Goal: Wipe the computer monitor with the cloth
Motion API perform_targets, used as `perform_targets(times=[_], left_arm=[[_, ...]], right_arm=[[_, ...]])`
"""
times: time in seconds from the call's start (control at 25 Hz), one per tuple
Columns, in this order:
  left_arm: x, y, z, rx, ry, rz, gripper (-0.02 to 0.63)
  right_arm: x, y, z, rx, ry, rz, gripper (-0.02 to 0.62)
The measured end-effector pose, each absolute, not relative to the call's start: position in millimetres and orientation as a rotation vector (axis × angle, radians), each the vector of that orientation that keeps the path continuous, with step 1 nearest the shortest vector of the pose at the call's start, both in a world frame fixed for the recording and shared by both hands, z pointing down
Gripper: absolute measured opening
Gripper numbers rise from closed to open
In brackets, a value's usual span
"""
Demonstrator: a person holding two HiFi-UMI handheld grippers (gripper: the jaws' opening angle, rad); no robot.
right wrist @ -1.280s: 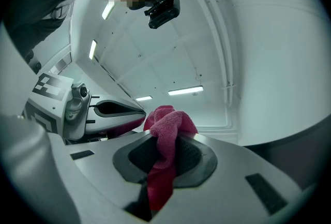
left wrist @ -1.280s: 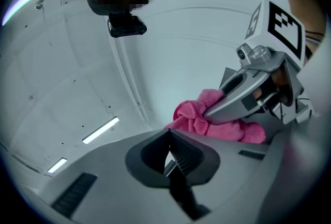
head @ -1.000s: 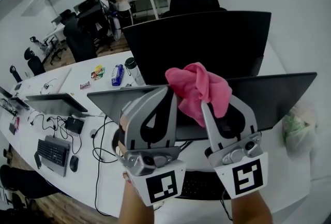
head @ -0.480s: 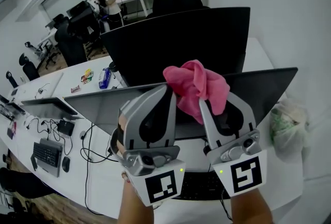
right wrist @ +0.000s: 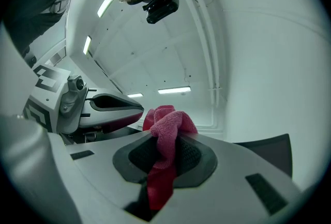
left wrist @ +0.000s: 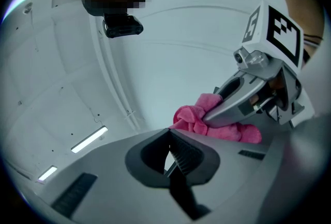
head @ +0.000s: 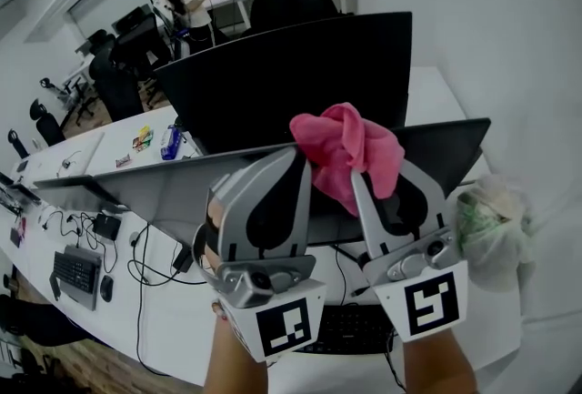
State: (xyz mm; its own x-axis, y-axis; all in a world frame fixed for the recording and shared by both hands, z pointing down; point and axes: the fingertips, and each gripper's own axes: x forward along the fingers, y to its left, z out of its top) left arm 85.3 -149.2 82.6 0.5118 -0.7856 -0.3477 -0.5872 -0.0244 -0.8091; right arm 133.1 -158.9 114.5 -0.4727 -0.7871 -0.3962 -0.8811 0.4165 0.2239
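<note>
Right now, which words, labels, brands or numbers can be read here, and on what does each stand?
None can be read.
The marker cube on the left gripper and the marker cube on the right gripper: only black-and-white squares, no letters.
The packets on the desk: print too small and blurred.
The pink cloth: no label shows.

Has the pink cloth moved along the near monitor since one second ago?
Yes. Judged against the near monitor, the pink cloth has shifted to the right along its top edge and now sits closer to the monitor's right corner.
</note>
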Motion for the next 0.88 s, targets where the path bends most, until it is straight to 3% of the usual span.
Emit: perform_targets(times=[0.88], left_arm=[[206, -148, 87, -1.761, 1.053, -0.233, 0.003]], right_arm=[[252, -158, 116, -1.601, 2.378, 0.604, 0.063]])
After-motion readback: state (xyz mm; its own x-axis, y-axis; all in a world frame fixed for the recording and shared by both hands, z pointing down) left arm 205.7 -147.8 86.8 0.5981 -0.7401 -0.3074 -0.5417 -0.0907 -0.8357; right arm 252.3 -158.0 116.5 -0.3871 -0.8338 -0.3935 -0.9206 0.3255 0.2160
